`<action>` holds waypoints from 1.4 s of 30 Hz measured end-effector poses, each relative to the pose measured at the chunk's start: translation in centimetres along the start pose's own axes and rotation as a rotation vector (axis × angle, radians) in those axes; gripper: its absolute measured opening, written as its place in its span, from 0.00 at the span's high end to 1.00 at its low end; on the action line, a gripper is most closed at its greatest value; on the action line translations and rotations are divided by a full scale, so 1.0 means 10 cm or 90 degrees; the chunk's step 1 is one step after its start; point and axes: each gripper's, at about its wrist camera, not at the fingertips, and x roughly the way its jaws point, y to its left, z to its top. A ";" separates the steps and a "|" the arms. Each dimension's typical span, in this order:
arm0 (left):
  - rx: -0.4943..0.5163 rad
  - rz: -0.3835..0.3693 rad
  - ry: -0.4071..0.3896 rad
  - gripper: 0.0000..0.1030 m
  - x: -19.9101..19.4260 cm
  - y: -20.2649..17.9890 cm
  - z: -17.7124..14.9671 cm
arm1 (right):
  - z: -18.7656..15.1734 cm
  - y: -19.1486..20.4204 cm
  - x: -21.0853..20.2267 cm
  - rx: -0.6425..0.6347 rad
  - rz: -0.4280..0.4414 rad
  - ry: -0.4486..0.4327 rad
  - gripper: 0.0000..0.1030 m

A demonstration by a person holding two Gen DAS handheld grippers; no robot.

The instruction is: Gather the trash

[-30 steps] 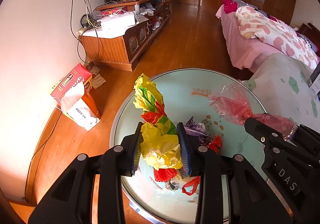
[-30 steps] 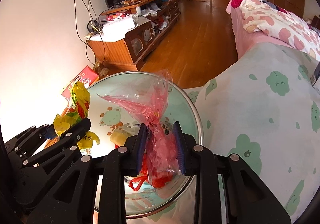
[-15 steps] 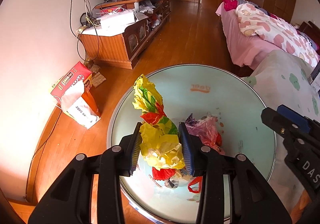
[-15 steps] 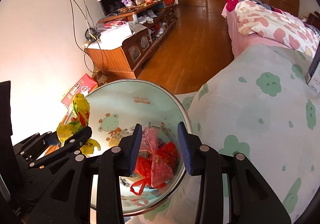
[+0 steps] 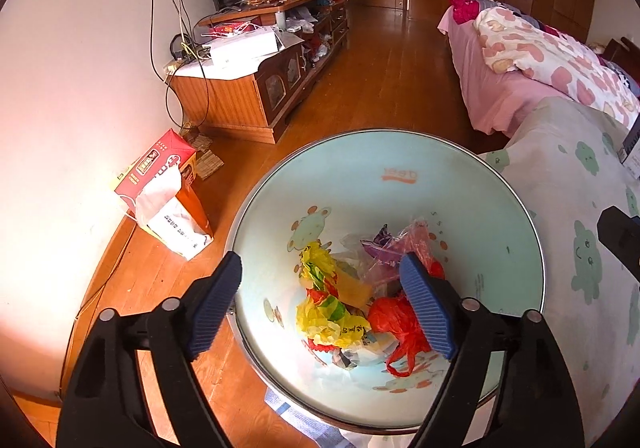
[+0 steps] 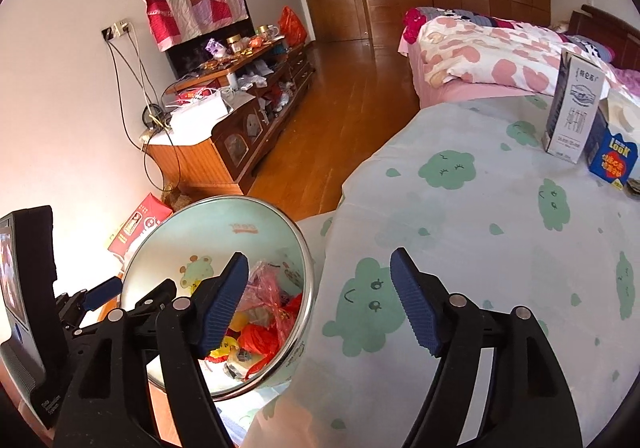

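In the left wrist view, a red carton (image 5: 160, 168) with a white bag stands on the wooden floor at the left of the frame. The left gripper (image 5: 320, 304) fills the lower centre, its jaws having just been opening and now spread wide with nothing pinched between them. Beneath it the yellow wrapper (image 5: 324, 312) lies loose in the round basin (image 5: 400, 152), touching the red bag (image 5: 396, 316) and the pink bag (image 5: 416, 244) in one heap.

In the right wrist view, the basin (image 6: 240, 208) sits at lower left. The right gripper (image 6: 320, 300), jaws also just opened wide and empty, hangs at lower centre over the basin's rim and the cloud-patterned bench cover (image 6: 500, 228). A milk carton (image 6: 572, 112) stands at upper right.
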 end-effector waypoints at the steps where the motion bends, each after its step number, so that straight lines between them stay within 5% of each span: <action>1: 0.000 0.000 -0.002 0.18 -0.03 0.00 -0.01 | 0.00 -0.06 -0.03 0.006 0.000 -0.005 0.26; 7: -0.001 0.021 -0.018 0.09 -0.23 0.09 -0.12 | -0.14 -0.26 -0.21 0.025 0.005 -0.042 0.13; 15: -0.002 0.067 -0.055 0.06 -0.55 0.21 -0.37 | -0.29 -0.24 -0.43 -0.012 -0.014 -0.049 0.12; 21: -0.004 0.060 -0.119 0.06 -0.93 0.19 -0.41 | -0.37 -0.22 -0.70 -0.021 -0.011 -0.066 0.12; 35: -0.012 0.050 -0.311 0.06 -2.03 0.20 -0.33 | -0.46 -0.14 -1.57 -0.030 -0.052 -0.244 0.11; 42: -0.018 0.026 -0.359 0.06 -2.36 0.21 -0.37 | -0.41 -0.19 -1.79 -0.014 -0.042 -0.294 0.10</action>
